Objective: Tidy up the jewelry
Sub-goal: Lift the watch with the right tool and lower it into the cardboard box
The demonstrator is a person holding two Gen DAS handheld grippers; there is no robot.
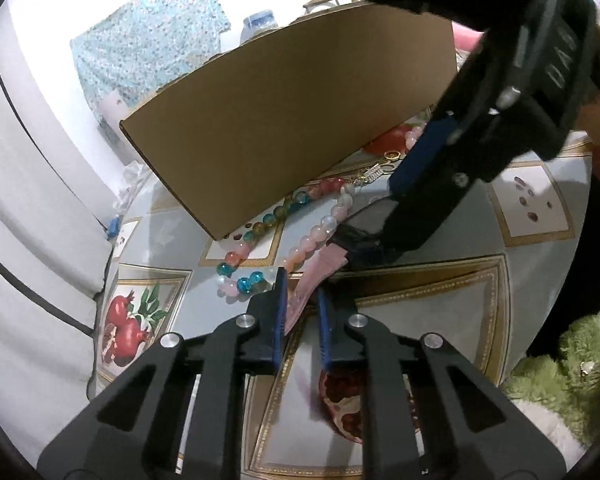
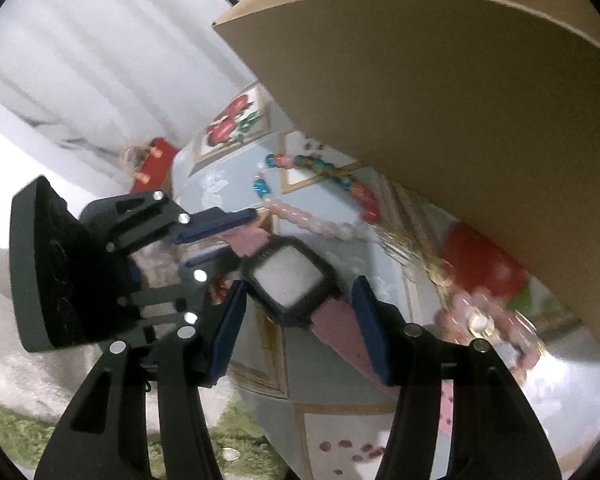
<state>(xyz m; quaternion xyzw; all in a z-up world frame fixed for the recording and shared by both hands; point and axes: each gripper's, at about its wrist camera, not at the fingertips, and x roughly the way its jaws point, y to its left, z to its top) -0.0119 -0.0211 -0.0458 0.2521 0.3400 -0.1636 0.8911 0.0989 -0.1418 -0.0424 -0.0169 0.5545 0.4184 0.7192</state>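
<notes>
— How is the watch (image 1: pixel 320 264) laid out?

— In the left wrist view its long axis is seen running from lower left to upper right. It is held just above the tablecloth (image 1: pixel 440 320). The pink strap is pointed toward the left gripper (image 1: pixel 302 284), and the case is carried at the far end.

— And the grippers?

— The left gripper is closed on the near strap end, which is pinched between its blue pads. The case is reached further right by the right gripper (image 1: pixel 384 208). From the right wrist view, that gripper's jaws are seen spread, with the case and the other strap lying between them. The strap is laid against one finger, but no firm pinch can be made out.

— Materials?

— The strap is matte pink and flat. The case is square, black-rimmed, with a pale glossy face. Left of the watch, a strand of round glassy beads (image 1: pixel 312 236) in pink, teal and red is spread on the glossy, pomegranate-printed cloth. Behind it, a plain cardboard box (image 1: pixel 284 112) is tilted. Small gold pieces (image 1: pixel 374 172) are seen near the box's edge.
</notes>
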